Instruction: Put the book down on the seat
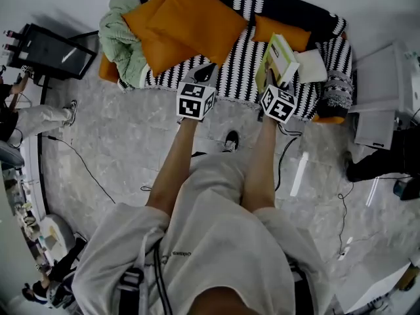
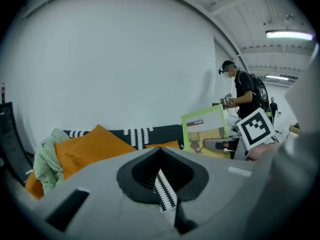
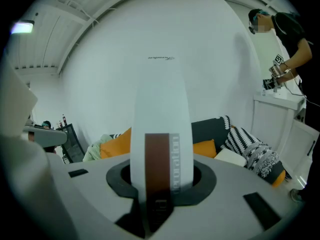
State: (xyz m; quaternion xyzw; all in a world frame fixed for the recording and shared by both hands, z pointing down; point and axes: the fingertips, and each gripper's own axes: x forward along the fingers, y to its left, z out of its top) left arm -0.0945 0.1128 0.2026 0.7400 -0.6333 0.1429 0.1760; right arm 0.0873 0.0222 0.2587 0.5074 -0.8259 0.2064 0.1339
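A book (image 1: pixel 279 56) with a green and white cover stands upright over the right part of the sofa seat (image 1: pixel 239 67), which has a black and white patterned cover. My right gripper (image 1: pixel 274 79) is shut on the book's lower edge. In the right gripper view its white and brown spine (image 3: pixel 161 134) rises straight out of the right gripper (image 3: pixel 159 186). My left gripper (image 1: pixel 205 73) hovers at the seat's front edge, left of the book, holding nothing. In the left gripper view the left gripper (image 2: pixel 165 191) leaves only a thin slit, and the book (image 2: pixel 206 131) shows at the right.
Two big orange cushions (image 1: pixel 190 18) and a pale green blanket (image 1: pixel 121 41) fill the sofa's left half. A small orange cushion (image 1: pixel 282 31), a white pillow (image 1: pixel 312 65) and a patterned pillow (image 1: pixel 336 94) lie at its right end. A white cabinet (image 1: pixel 384 90) stands right; cables cross the floor.
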